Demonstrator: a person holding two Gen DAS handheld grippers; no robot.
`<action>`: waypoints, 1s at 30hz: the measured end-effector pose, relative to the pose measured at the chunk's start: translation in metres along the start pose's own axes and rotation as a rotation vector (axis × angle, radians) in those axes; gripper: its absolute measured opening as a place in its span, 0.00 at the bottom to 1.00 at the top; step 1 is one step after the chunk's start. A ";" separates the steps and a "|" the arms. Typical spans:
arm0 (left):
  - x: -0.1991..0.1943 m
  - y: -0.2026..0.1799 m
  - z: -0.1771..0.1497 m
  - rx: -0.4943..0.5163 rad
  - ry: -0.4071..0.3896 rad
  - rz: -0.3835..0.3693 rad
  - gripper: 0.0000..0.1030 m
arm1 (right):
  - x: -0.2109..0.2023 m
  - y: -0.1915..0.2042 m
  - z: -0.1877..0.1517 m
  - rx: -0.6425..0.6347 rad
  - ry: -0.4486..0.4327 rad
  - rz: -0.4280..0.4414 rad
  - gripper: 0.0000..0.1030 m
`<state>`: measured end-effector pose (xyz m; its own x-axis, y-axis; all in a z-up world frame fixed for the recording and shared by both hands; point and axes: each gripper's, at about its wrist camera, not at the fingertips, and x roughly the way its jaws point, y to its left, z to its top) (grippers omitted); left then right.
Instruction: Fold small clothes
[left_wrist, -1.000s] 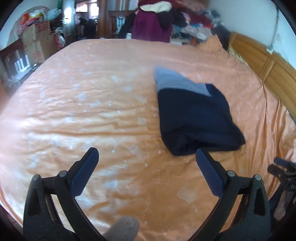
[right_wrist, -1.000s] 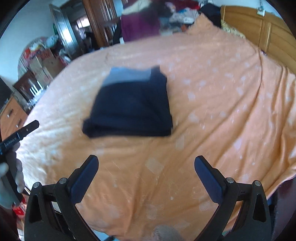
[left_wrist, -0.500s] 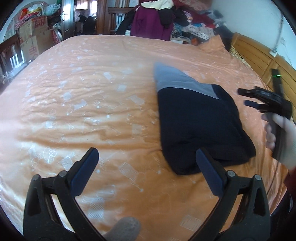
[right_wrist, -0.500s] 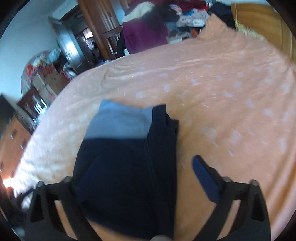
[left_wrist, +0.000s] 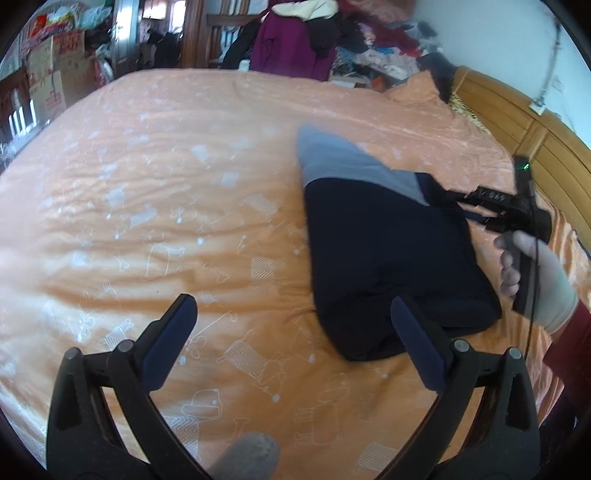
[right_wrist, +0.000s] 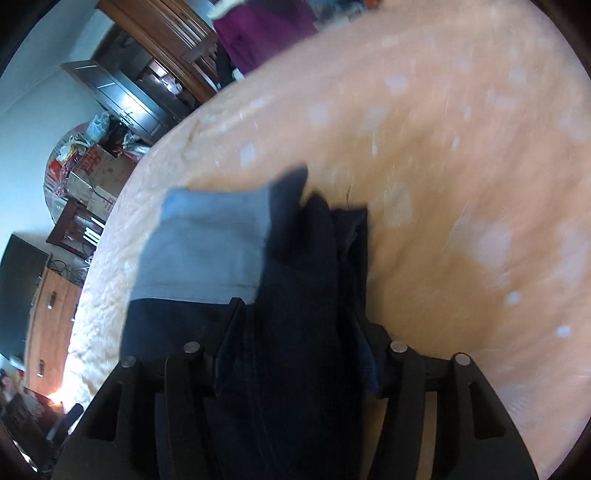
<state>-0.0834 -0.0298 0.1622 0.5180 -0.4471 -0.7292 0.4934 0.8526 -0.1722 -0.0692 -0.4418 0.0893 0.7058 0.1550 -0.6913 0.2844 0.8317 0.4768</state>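
A folded dark navy garment with a grey-blue band lies on the orange bedspread, right of centre in the left wrist view. My left gripper is open and empty, low over the bedspread, its right finger at the garment's near corner. My right gripper reaches in from the right at the garment's far right edge. In the right wrist view the garment fills the space between the jaws and my right gripper is shut on its edge.
A wooden headboard runs along the right side of the bed. A pile of clothes sits beyond the far edge. Cardboard boxes and furniture stand at the far left.
My right gripper has moved in over the garment's right edge and closed on it. My left gripper has edged closer to the garment and stays open.
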 end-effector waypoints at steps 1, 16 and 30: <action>-0.002 -0.003 -0.001 0.009 -0.001 0.003 1.00 | -0.017 0.010 0.001 -0.043 -0.043 -0.025 0.61; 0.012 -0.024 -0.046 0.060 0.103 0.112 1.00 | -0.096 0.085 -0.098 -0.235 -0.018 -0.249 0.94; 0.053 -0.030 -0.077 0.100 0.188 0.169 1.00 | -0.090 0.078 -0.238 -0.186 0.055 -0.460 1.00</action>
<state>-0.1246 -0.0585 0.0775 0.4644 -0.2350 -0.8539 0.4825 0.8756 0.0215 -0.2652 -0.2642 0.0599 0.4979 -0.2270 -0.8370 0.4340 0.9008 0.0139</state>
